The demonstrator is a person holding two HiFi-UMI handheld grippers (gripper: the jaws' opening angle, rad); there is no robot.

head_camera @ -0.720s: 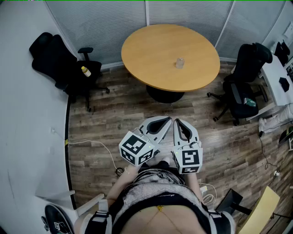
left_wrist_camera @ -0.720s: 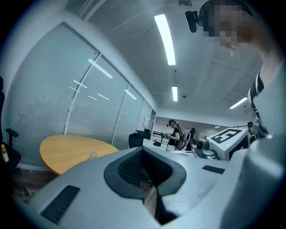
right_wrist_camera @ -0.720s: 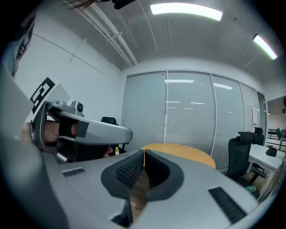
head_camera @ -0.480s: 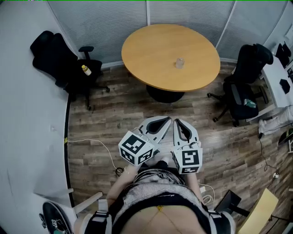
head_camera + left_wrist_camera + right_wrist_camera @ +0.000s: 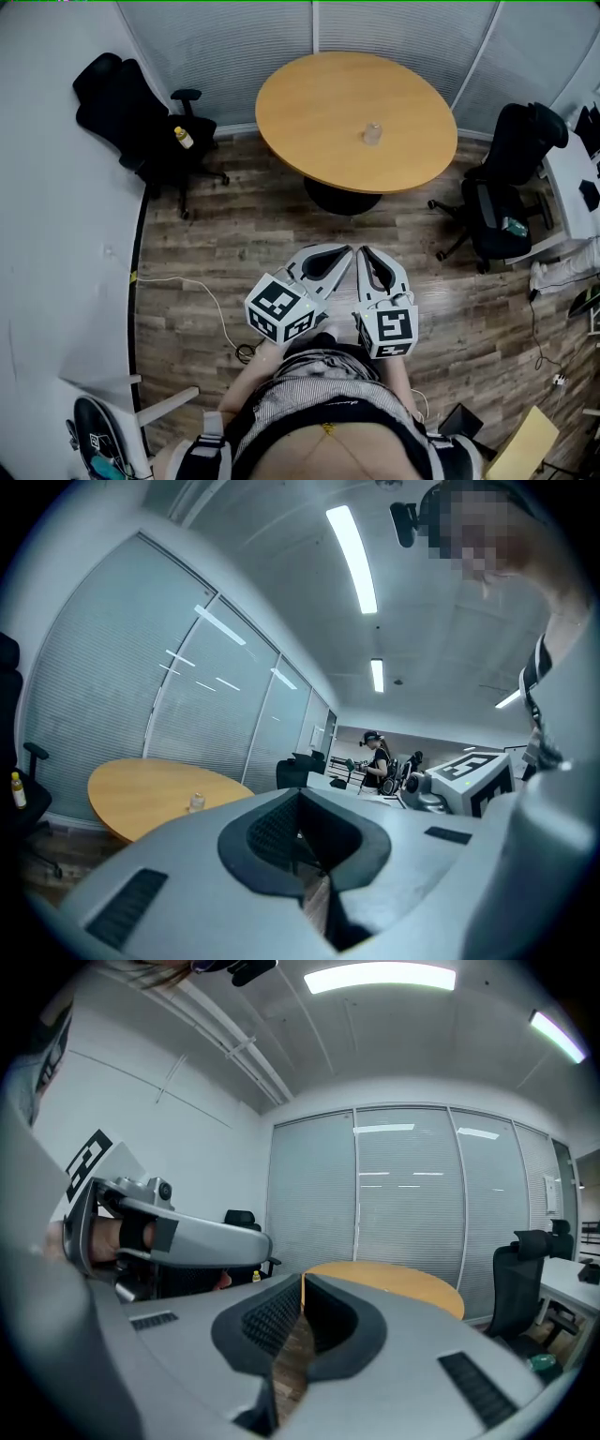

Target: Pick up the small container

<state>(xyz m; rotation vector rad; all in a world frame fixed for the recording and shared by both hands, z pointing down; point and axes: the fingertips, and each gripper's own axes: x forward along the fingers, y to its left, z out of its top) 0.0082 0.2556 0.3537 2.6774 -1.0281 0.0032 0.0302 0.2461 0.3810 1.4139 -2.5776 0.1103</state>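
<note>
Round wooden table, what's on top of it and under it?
Only a small container stands on the table, right of centre. Underneath, a dark pedestal base shows at the near edge; the tabletop covers the rest.

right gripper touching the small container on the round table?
Apart. Head view: the small container stands on the round table, while the right gripper, jaws shut and empty, is over floor well short of the table.

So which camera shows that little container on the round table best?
The head view: the small container stands clear on the table. The left gripper view shows it tiny; the right gripper view misses it.
</note>
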